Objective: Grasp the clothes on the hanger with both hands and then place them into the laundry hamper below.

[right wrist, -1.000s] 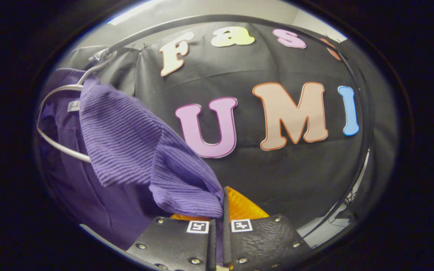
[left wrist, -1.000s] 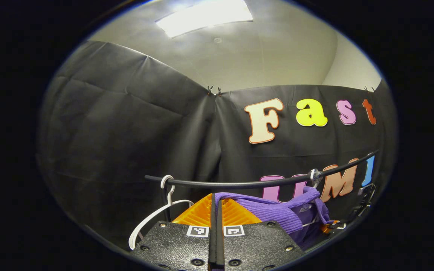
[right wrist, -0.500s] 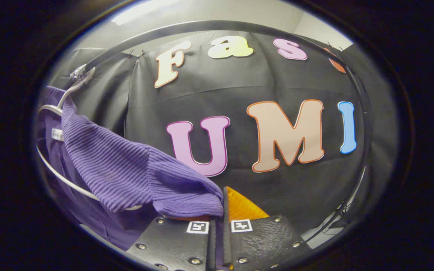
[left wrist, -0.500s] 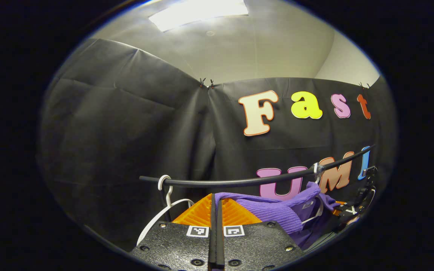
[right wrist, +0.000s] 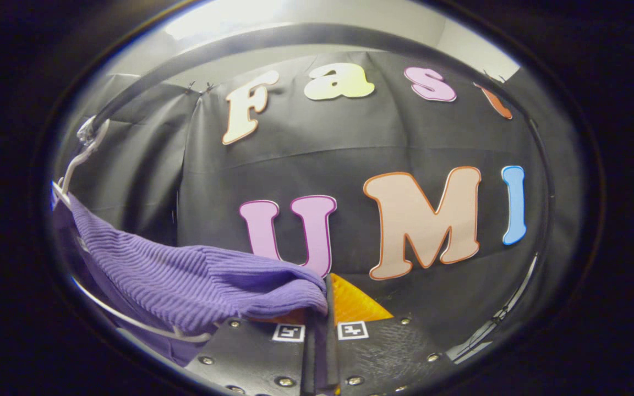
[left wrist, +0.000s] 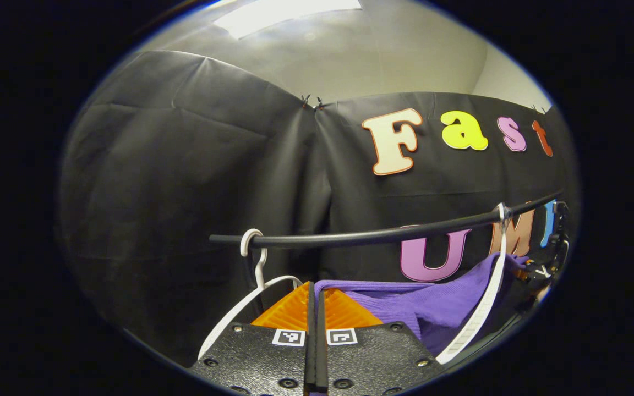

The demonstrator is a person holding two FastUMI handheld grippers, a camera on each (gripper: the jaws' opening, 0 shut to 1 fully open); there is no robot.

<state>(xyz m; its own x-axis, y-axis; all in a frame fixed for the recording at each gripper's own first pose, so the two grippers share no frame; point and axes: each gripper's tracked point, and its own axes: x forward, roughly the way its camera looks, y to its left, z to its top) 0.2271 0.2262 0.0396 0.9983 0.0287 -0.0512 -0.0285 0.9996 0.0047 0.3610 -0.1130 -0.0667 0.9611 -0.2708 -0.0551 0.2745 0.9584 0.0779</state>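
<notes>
A purple ribbed garment [left wrist: 432, 305] hangs stretched between both grippers under the black rail [left wrist: 383, 236]. My left gripper [left wrist: 315, 297] is shut on its edge, the cloth running off to the right past a white hanger [left wrist: 485, 308]. In the right gripper view the same purple garment [right wrist: 196, 283] drapes from the left, and my right gripper [right wrist: 325, 302] is shut on its corner. The white hanger [right wrist: 83, 151] hooks on the rail at the upper left there, and its lower bar shows under the cloth. The other gripper [left wrist: 542, 269] shows small at the far right of the left gripper view.
A second, bare white hanger [left wrist: 253, 275] hooks on the rail just left of my left gripper. The black rail [right wrist: 317, 38] arcs over the top and down the right side of the right gripper view. Black cloth walls stand behind.
Both grippers have come lower and pulled the garment with them. The cloth now stretches flatter and lower off the hanger, and the hanger has swung closer in the left gripper view.
</notes>
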